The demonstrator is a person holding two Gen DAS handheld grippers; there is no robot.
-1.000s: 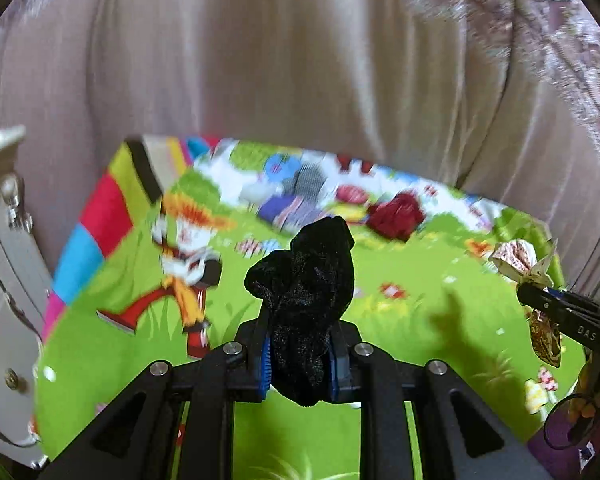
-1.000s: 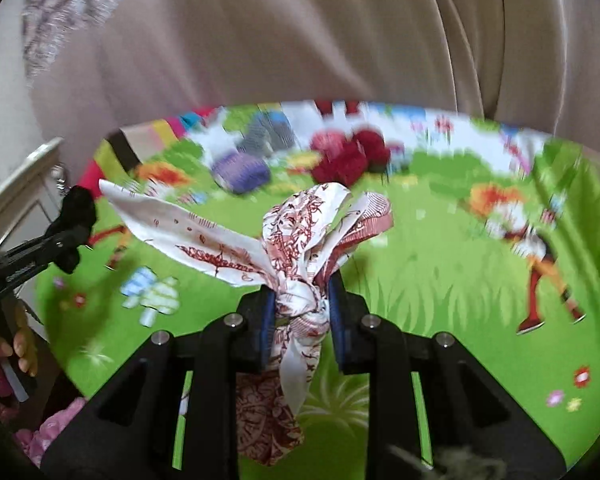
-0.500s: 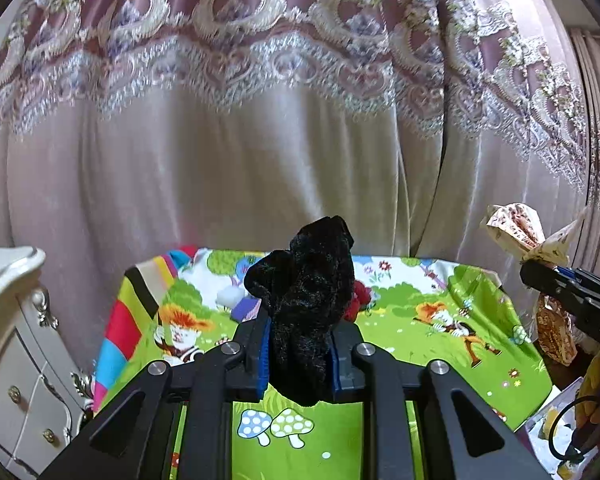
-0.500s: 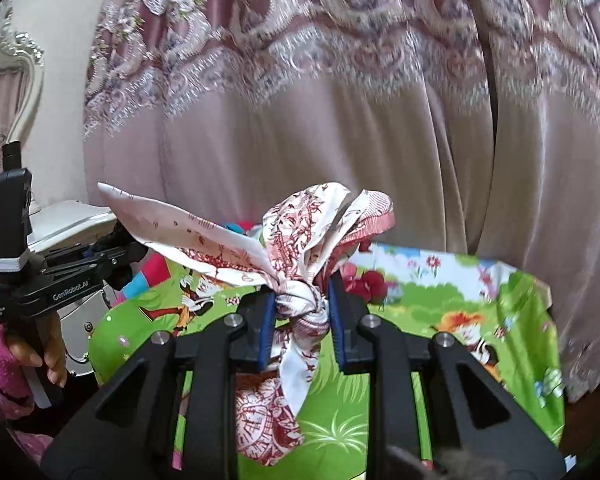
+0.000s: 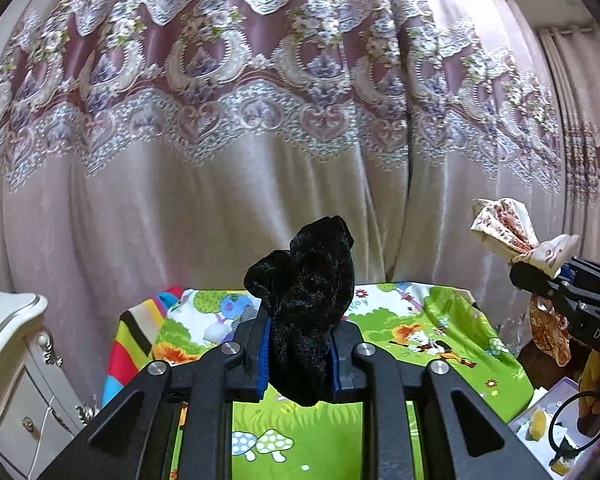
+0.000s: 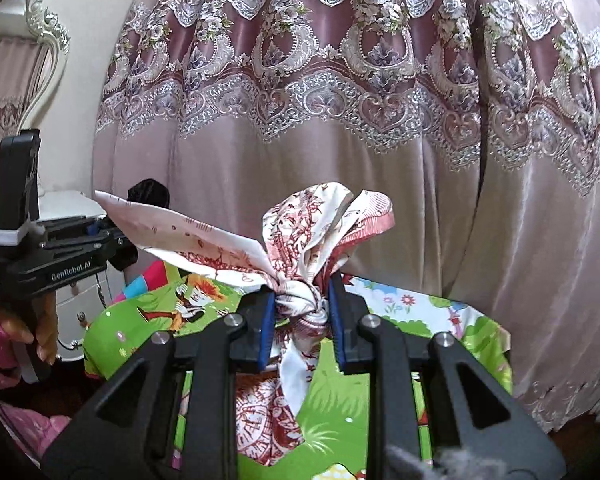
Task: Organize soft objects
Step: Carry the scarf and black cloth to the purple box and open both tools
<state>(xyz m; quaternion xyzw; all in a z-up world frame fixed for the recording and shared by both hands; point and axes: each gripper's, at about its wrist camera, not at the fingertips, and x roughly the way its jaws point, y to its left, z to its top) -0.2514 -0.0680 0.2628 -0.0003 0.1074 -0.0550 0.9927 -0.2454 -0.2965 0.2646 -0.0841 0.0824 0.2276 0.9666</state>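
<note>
- Left wrist view is mostly filled by one pink curtain [image 5: 228, 200] with a wide lace band, hanging behind everything else; the right wrist view shows that curtain [image 6: 340, 184] too.
- One cartoon-print mat [image 5: 452, 344], green with striped edges, lies spread below the curtain, and every place here is told from it; from the right wrist the mat [image 6: 472, 332] shows the same way.
- One white cabinet [image 5: 8, 360] with drawers stands just off the mat's left edge.
- One mirror [image 6: 16, 76] in a white carved frame hangs on the wall above that side of the mat.
- Two tools are counted. The left tool [image 5: 300, 356] is held above the mat's near half, its jaws drawn narrow and clamped on one black velvety cloth [image 5: 308, 304], which bulges up over the mat's far edge.
- The right tool [image 6: 302, 320], also above the mat, is pinched on the knot of one red-and-white patterned scarf [image 6: 300, 252]; two ends fan upward and one tail hangs toward the mat.
- From the left wrist the scarf [image 5: 508, 228] shows off the mat's right edge.
- One hand [image 6: 40, 332] with a pink sleeve grips the left tool's handle, left of the mat.
</note>
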